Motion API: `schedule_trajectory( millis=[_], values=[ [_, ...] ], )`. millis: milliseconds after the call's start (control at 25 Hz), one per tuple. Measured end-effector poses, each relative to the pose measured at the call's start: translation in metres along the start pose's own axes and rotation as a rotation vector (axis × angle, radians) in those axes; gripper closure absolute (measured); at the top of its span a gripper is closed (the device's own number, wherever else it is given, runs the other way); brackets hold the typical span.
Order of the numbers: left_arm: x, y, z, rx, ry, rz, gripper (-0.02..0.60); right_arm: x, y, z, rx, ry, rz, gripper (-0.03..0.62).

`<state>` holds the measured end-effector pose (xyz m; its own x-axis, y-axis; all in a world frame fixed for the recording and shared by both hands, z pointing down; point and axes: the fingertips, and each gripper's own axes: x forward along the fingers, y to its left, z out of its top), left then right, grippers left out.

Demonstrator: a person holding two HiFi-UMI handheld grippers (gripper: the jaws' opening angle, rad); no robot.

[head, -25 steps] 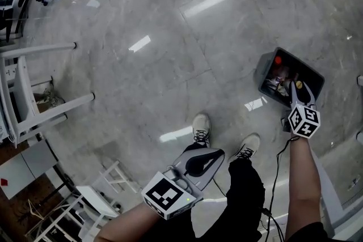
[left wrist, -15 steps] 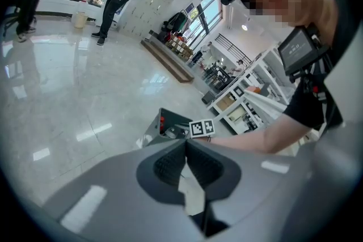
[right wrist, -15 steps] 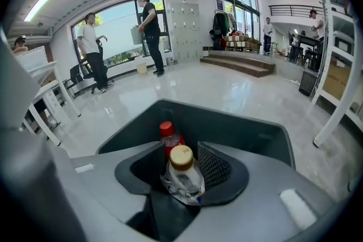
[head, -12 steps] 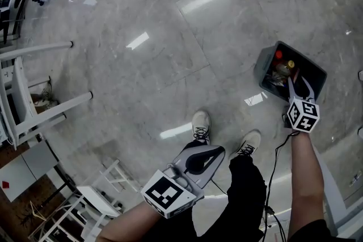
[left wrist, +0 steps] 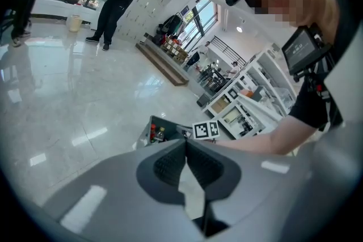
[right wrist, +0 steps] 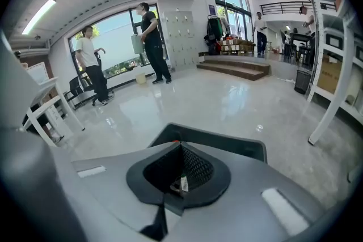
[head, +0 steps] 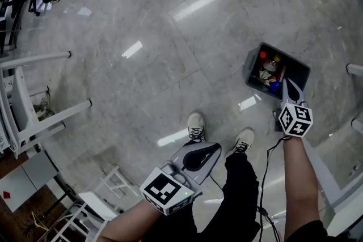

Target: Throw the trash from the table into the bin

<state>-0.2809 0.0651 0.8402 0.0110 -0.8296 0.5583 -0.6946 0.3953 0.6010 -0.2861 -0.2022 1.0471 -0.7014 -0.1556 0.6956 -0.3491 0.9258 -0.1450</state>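
A dark grey bin [head: 296, 68] stands on the polished floor at the right, with bottles and other trash [head: 266, 72] inside. My right gripper [head: 283, 79] hangs over the bin's near edge, shut and empty. In the right gripper view the bin's rim [right wrist: 238, 145] shows just past the closed jaws [right wrist: 181, 146]. My left gripper [head: 218, 148] is shut and empty above the person's legs. In the left gripper view its tips [left wrist: 185, 142] meet, with the bin [left wrist: 148, 128] and the right gripper's marker cube [left wrist: 206, 130] beyond.
White table legs and chairs [head: 35, 116] stand at the left, and a white frame [head: 354, 70] at the right edge. The person's shoes [head: 195, 127] are on the floor near a black cable [head: 265, 174]. Two people [right wrist: 150, 42] stand far off by the windows.
The right gripper's jaws stood spread over the bin half a second ago and are now closed. Both hands have risen a little; the right one sits higher over the bin's edge.
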Motion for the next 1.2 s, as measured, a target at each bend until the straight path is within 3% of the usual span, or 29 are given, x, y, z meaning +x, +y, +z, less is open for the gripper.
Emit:
schedule_trajectory(
  millis=[320,600,840,1200],
  values=[
    [-0.020,-0.057,0.048,0.064,-0.011,-0.048,0.572,-0.092,0.049,0.073,0.028,-0.079,0.088,0.594],
    [-0.048,-0.125,0.084,0.130,-0.014,-0.082,0.572,-0.206,0.091,0.139,0.029,-0.158,0.169,0.594],
    [-0.065,-0.197,0.115,0.192,-0.026,-0.131,0.572,-0.310,0.090,0.197,0.001,-0.231,0.193,0.594],
    [-0.091,-0.300,0.160,0.283,-0.065,-0.202,0.572,-0.446,0.092,0.251,0.022,-0.308,0.225,0.594]
  ],
)
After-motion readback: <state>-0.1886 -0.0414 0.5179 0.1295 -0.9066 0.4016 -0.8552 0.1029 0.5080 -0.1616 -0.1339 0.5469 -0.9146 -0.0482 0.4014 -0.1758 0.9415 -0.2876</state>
